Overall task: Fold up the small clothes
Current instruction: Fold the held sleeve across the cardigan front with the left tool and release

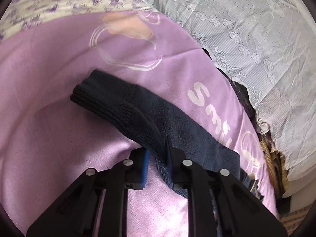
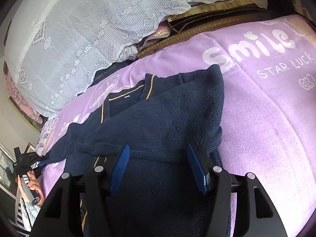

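A navy knit cardigan (image 2: 167,114) with a thin yellow trim lies on a purple blanket (image 2: 256,118). In the left wrist view its sleeve (image 1: 122,106) stretches away with the ribbed cuff at the far end. My left gripper (image 1: 158,150) is shut on that sleeve, with the knit pinched between the blue pads. The right wrist view shows the same gripper (image 2: 40,163) at the far left, held by a person's hand (image 2: 34,187). My right gripper (image 2: 158,148) is open above the cardigan's body, its pads wide apart and the folded knit lying between them.
A white lace cloth (image 2: 79,29) covers a raised pile along the blanket's far side, and it fills the right of the left wrist view (image 1: 246,29). A floral sheet (image 1: 59,4) lies beyond the blanket (image 1: 49,98). Dark fabric and a woven mat edge (image 2: 197,31) show under the lace.
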Motion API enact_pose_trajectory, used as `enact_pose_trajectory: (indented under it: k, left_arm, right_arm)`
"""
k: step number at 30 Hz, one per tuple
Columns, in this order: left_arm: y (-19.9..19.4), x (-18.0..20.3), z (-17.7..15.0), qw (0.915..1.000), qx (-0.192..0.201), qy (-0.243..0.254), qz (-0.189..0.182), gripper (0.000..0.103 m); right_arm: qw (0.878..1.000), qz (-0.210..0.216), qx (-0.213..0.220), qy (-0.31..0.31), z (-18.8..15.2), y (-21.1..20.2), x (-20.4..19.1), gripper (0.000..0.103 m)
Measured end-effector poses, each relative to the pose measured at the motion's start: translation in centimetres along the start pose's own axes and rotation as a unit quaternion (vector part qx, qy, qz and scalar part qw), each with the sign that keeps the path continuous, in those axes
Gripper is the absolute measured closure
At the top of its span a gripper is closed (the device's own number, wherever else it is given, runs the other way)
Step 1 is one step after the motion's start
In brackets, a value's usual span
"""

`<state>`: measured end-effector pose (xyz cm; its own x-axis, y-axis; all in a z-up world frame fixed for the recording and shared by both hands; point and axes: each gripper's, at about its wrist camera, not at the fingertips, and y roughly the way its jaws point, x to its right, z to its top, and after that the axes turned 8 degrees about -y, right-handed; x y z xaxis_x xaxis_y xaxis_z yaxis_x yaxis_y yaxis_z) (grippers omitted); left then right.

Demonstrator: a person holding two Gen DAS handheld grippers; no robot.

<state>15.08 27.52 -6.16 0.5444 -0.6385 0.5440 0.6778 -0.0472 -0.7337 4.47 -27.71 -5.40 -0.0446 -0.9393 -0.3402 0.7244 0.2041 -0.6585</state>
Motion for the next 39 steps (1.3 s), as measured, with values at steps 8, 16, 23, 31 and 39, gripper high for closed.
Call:
enact_pose_trajectory:
  k: [8, 16, 23, 31, 39]
  left_arm:
    - [-1.8, 4.9, -2.2, 0.9949, 0.010, 0.100, 0.000, 0.093]
    - [-2.4, 10.1, -6.9, 0.9800, 0.000, 0.198, -0.018, 0.093]
    - [-3.4, 14.1, -12.5, 0.9578, -0.005, 0.286, -0.025, 0.093]
    - [-5.0, 17.2, -18.6, 0.9292, -0.014, 0.365, -0.054, 0.093]
    - [-5.4, 18.7, -21.9, 0.9133, -0.024, 0.399, -0.078, 0.093]
  right_arm:
    - [1.000, 0.007, 0.003, 0.006, 0.1, 0.0, 0.1, 0.042]
    - [1.000, 0.008, 0.005, 0.000, 0.7, 0.0, -0.4, 0.042]
    - [0.996, -0.040, -0.052, -0.068, 1.0, 2.4, -2.0, 0.040]
    - [1.000, 0.000, -0.029, -0.011, 1.5, 0.9, -0.5, 0.040]
    - [0.999, 0.044, -0.027, 0.017, 1.7, 0.9, -0.1, 0.040]
